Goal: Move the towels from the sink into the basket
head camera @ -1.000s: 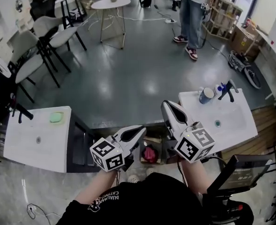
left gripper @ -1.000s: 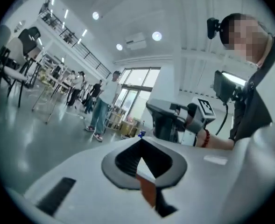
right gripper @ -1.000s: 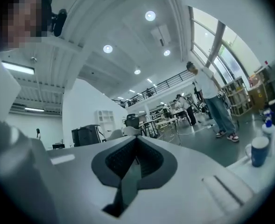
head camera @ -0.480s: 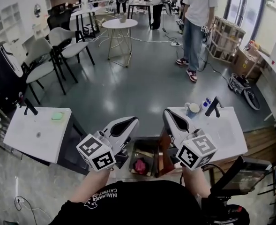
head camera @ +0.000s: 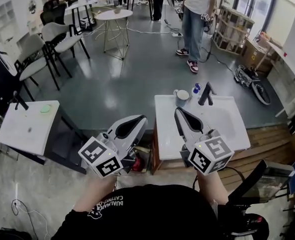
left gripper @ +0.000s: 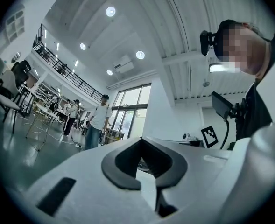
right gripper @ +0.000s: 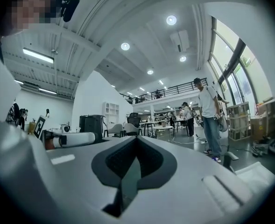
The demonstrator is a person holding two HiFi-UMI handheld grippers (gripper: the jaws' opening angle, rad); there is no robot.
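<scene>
The white sink counter (head camera: 222, 126) with a black faucet (head camera: 206, 94) stands just ahead of my right gripper (head camera: 179, 112). No towel shows in its basin. My right gripper is shut and empty, held level over the counter's near left part. My left gripper (head camera: 140, 119) is shut and empty too, hanging left of the counter over the floor. Below it, a red cloth (head camera: 136, 163) lies in a low box, mostly hidden. In the left gripper view the left gripper (left gripper: 142, 141) points up into the room. In the right gripper view the right gripper (right gripper: 136, 141) points across the hall.
A mug (head camera: 180, 96) and a small blue bottle (head camera: 196, 89) stand by the faucet. A second white counter (head camera: 22, 131) with a green sponge (head camera: 45, 108) is at left. Chairs (head camera: 32, 59), a round table (head camera: 113, 15) and a standing person (head camera: 195, 14) are farther off.
The sink counter has shifted from the right toward the middle of the head view. Both grippers have lifted and swung along with me, still shut and empty.
</scene>
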